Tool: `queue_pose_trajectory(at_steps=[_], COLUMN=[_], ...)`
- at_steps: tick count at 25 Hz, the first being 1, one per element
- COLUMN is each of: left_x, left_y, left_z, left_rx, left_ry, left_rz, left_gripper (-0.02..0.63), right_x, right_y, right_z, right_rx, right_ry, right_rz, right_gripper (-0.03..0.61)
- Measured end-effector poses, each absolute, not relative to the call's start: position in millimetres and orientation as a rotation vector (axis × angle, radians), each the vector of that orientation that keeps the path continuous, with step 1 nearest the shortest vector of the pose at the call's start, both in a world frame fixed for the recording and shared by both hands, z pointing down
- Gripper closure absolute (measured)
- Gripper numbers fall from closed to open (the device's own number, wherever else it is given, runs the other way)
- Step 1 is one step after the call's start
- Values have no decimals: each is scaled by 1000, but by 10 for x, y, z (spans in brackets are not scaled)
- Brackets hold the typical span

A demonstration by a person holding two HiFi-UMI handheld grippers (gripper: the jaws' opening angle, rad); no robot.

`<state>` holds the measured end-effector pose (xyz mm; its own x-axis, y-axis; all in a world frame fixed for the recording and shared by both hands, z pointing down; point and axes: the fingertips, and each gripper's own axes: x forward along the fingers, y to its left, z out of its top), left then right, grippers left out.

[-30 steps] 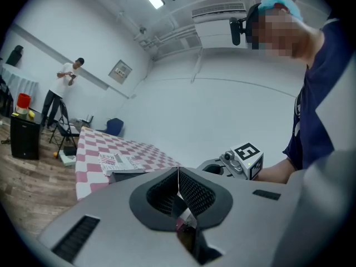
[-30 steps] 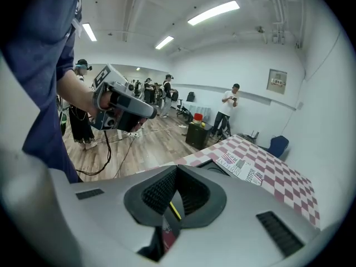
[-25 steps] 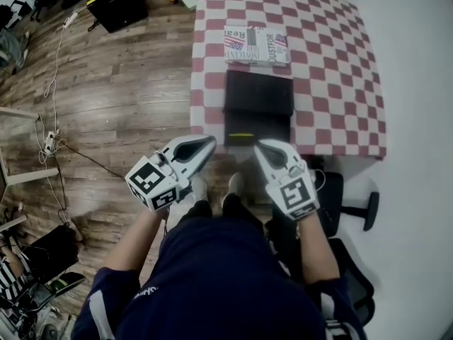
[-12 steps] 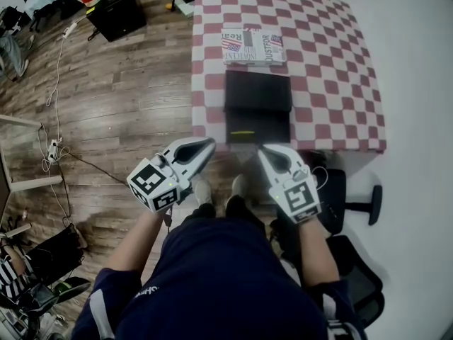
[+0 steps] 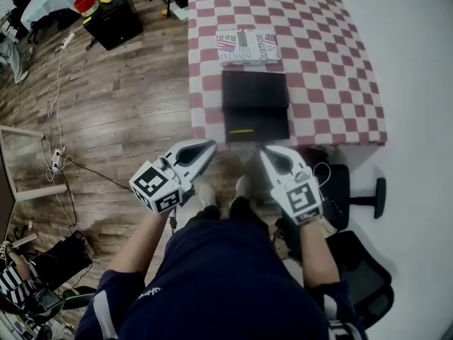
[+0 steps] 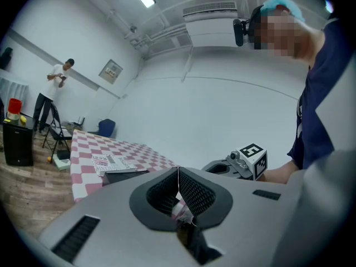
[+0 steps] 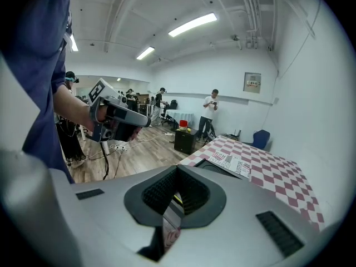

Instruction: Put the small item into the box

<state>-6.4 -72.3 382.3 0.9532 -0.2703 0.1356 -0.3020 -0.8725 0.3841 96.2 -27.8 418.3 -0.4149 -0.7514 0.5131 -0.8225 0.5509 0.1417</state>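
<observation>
A flat black box (image 5: 255,105) lies closed at the near edge of the checked table (image 5: 333,62), with a small yellow-green mark (image 5: 241,132) on its near side. Behind it lies a small printed packet (image 5: 248,47). The left gripper view shows the box (image 6: 125,174) and the packet (image 6: 110,161) too. My left gripper (image 5: 211,145) and right gripper (image 5: 263,151) hang side by side short of the table, over the floor and my shoes. Both sets of jaws meet at the tips (image 6: 178,174) (image 7: 178,174). Something pale pink shows low in each slot, too unclear to name.
Brown wood floor (image 5: 120,105) spreads left of the table, with cables and a black cabinet (image 5: 113,20) at the back. A black office chair (image 5: 354,197) stands at my right. People stand far off in the room (image 7: 210,113).
The table has slid slightly up and left in the head view as I shifted. Both grippers stay shut in front of my body.
</observation>
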Motion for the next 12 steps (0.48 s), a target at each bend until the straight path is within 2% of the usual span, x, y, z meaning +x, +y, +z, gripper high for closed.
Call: queue_pose_trajectory(at_steps=[12], left_x=[14], left_y=[-634], left_z=[3893], left_rx=[2703], left_ry=[-391], left_rz=[120], left_gripper=[581], right_x=[1030], right_y=[-219], right_z=[4231], right_rx=[1269], right_ry=[-2245], right_rz=[173], right_gripper=[563])
